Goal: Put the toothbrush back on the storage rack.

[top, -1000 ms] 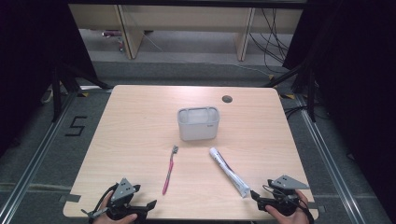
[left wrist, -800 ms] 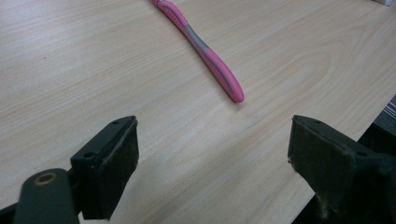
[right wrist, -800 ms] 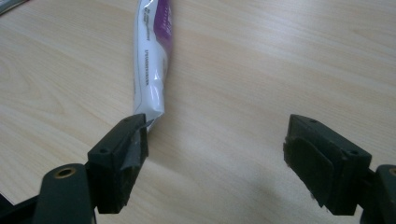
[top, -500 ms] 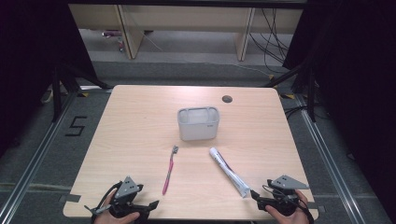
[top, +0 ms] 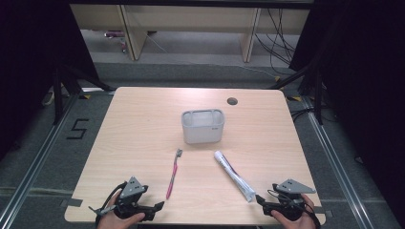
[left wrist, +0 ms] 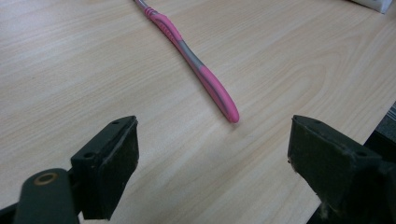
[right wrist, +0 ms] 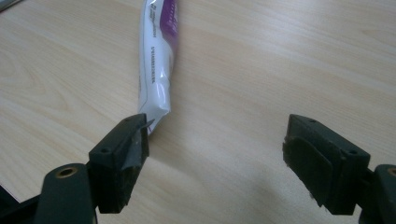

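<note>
A pink and grey toothbrush (top: 173, 174) lies on the wooden table (top: 143, 129), left of a white toothpaste tube (top: 234, 175) with purple print. My left gripper (top: 154, 210) rests at the front edge, open, its jaws turned toward the toothbrush handle. In the left gripper view the toothbrush (left wrist: 196, 65) ends just ahead of the empty gap of the left gripper (left wrist: 215, 163). My right gripper (top: 261, 204) is open near the tube's crimped end. In the right gripper view the tube (right wrist: 156, 60) lies ahead, its end by the left jaw of the right gripper (right wrist: 217, 154).
A grey open-topped container (top: 203, 126) stands at the middle of the table, behind both items. A round cable hole (top: 232, 101) sits near the far edge. Wooden furniture and cables are on the floor beyond the table.
My left gripper has shifted slightly right toward the toothbrush handle. The right gripper and the items on the table have stayed put.
</note>
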`<action>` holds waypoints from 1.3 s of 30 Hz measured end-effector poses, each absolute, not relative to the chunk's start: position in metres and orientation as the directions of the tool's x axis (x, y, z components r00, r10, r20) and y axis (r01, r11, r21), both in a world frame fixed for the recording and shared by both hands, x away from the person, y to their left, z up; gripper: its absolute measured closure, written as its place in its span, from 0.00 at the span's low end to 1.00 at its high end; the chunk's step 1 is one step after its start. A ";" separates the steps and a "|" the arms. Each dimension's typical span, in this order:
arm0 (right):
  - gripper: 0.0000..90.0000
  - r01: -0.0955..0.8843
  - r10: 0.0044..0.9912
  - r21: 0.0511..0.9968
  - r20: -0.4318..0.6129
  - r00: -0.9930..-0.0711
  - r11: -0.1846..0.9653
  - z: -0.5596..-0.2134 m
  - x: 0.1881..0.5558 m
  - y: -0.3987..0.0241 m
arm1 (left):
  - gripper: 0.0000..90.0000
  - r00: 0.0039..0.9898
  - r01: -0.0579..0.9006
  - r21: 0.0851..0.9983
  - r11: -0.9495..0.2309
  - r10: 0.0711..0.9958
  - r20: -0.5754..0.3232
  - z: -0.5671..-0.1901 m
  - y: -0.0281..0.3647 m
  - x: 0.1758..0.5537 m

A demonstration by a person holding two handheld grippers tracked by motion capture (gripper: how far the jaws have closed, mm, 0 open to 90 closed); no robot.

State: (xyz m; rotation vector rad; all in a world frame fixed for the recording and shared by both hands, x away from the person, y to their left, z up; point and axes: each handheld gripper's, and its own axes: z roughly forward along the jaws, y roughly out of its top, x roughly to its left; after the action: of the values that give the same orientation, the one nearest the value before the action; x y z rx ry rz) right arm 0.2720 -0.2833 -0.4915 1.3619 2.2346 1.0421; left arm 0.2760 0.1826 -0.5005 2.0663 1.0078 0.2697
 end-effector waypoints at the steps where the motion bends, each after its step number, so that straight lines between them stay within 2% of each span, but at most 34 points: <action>1: 0.25 0.629 0.865 0.726 0.095 -0.493 0.278 -0.491 0.272 -0.283 | 0.18 0.667 0.562 0.741 -0.368 0.732 -0.143 -0.500 0.182 0.277; 15: 0.25 0.613 0.861 0.731 0.068 -0.504 0.301 -0.490 0.273 -0.285 | 0.21 0.668 0.574 0.712 -0.405 0.735 -0.121 -0.492 0.173 0.297; 16: 0.25 0.588 0.848 0.743 0.053 -0.528 0.320 -0.490 0.274 -0.287 | 0.21 0.667 0.577 0.709 -0.404 0.735 -0.124 -0.492 0.172 0.299; 17: 0.26 0.624 0.859 0.727 0.094 -0.503 0.286 -0.490 0.271 -0.284 | 0.22 0.666 0.579 0.704 -0.412 0.736 -0.117 -0.492 0.171 0.301; 18: 0.26 0.596 0.851 0.739 0.060 -0.521 0.313 -0.490 0.273 -0.286 | 0.22 0.665 0.581 0.705 -0.407 0.737 -0.122 -0.492 0.170 0.302; 20: 0.25 0.598 0.830 0.735 0.088 -0.551 0.319 -0.491 0.274 -0.286 | 0.23 0.663 0.584 0.701 -0.408 0.738 -0.123 -0.491 0.169 0.305; 32: 0.26 0.587 0.847 0.745 0.057 -0.529 0.317 -0.488 0.272 -0.287 | 0.26 0.683 0.581 0.684 -0.441 0.721 -0.116 -0.489 0.154 0.322; 34: 0.26 0.616 0.856 0.736 0.099 -0.507 0.280 -0.489 0.270 -0.284 | 0.26 0.678 0.588 0.678 -0.440 0.726 -0.116 -0.489 0.151 0.325; 39: 0.26 0.610 0.853 0.735 0.084 -0.515 0.296 -0.488 0.270 -0.286 | 0.28 0.680 0.598 0.663 -0.451 0.723 -0.121 -0.489 0.146 0.333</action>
State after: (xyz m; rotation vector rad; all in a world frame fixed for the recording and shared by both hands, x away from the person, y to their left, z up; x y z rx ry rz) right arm 0.2704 -0.2855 -0.4881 1.3235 2.2457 1.0527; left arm 0.3333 0.1461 -0.4891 2.1935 1.0101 0.2327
